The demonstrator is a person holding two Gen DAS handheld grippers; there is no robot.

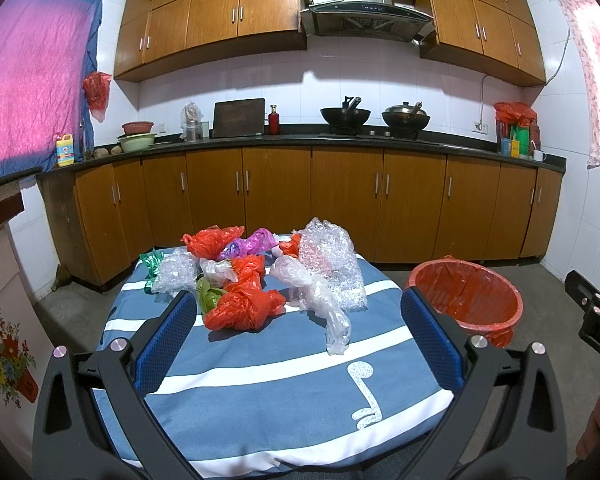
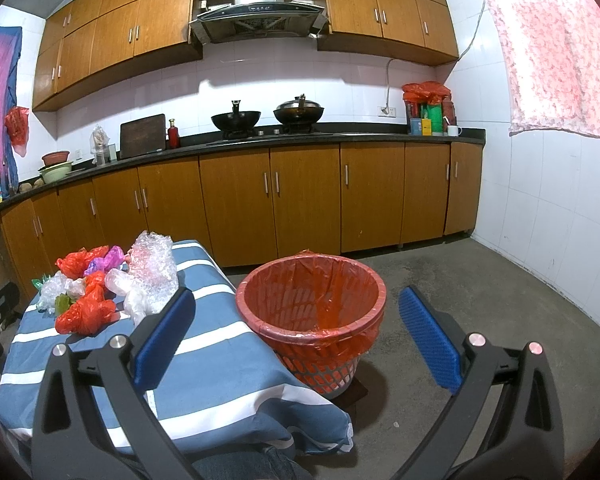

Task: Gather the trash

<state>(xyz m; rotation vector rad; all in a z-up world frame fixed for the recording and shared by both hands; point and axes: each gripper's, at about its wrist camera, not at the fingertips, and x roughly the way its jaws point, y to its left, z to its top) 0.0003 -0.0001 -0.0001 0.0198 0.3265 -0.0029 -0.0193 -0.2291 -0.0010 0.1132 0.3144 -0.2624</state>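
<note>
Heaped mid-frame, the crumpled bags (image 1: 244, 304) are faced by the left gripper (image 1: 296, 324), spread and empty; the right gripper (image 2: 296, 320), likewise agape, frames the lined basket (image 2: 342, 272), presumably for drop-off

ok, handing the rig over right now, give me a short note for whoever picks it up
Left claw: open, empty, above the near part of the striped table.
Right claw: open, empty, facing the red-lined trash basket.
Trash: knotted red bags, clear bags, bubble wrap and purple bag all piled on the table's far side.
Basket stands on the floor to the table's right; nothing visible inside.
Done: nothing collected yet. Left: move every piece into the basket.
</note>
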